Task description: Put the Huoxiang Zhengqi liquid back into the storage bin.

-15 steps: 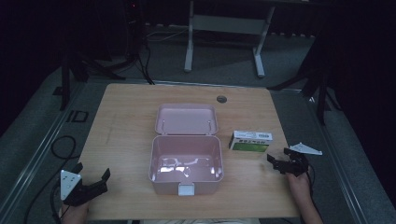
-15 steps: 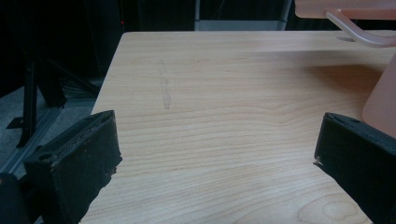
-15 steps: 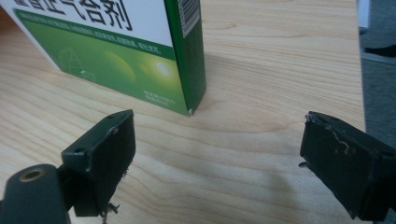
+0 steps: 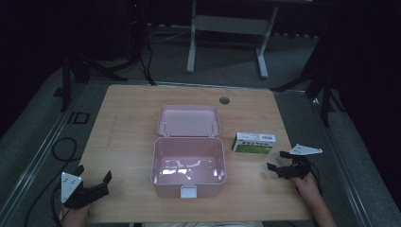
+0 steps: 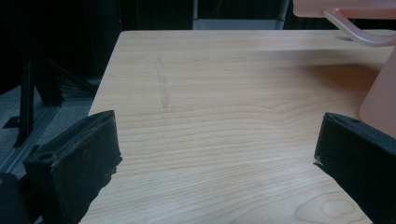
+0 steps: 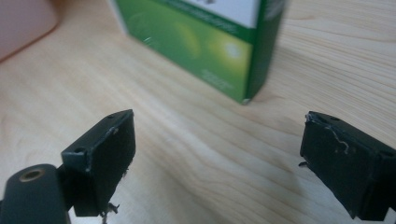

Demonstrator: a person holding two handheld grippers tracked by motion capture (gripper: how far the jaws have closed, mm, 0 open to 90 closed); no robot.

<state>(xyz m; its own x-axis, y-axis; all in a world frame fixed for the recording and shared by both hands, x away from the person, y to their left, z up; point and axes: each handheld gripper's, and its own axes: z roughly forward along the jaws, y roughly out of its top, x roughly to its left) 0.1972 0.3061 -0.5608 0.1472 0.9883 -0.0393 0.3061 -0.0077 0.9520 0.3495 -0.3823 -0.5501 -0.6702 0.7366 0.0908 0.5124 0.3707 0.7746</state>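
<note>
We see the green-and-white carton [image 4: 254, 143] lying flat on the worktop [image 4: 127, 127], toward its right edge, just right of the open pink box [image 4: 188, 166] with a strip of bare wood between them. In the right gripper view the carton [image 6: 205, 42] sits just ahead of the jaws, its near corner between their lines but not touched. Our right gripper [image 4: 276, 161] hovers near the right edge, close to the front right corner, jaws spread wide with nothing between, pointing at the carton. The pink box sits mid-worktop near the front edge, lid [image 4: 188, 120] laid back flat toward the far edge, inside bare. A small round grommet [image 4: 224, 100] lies near the far edge. Our left gripper [image 4: 92, 177] is at the front left corner, jaws spread apart, holding nothing; in the left gripper view its jaws frame bare wood with the box wall [image 5: 380, 100] at the right. The worktop's left half is open, wide room from left edge to box.
</note>
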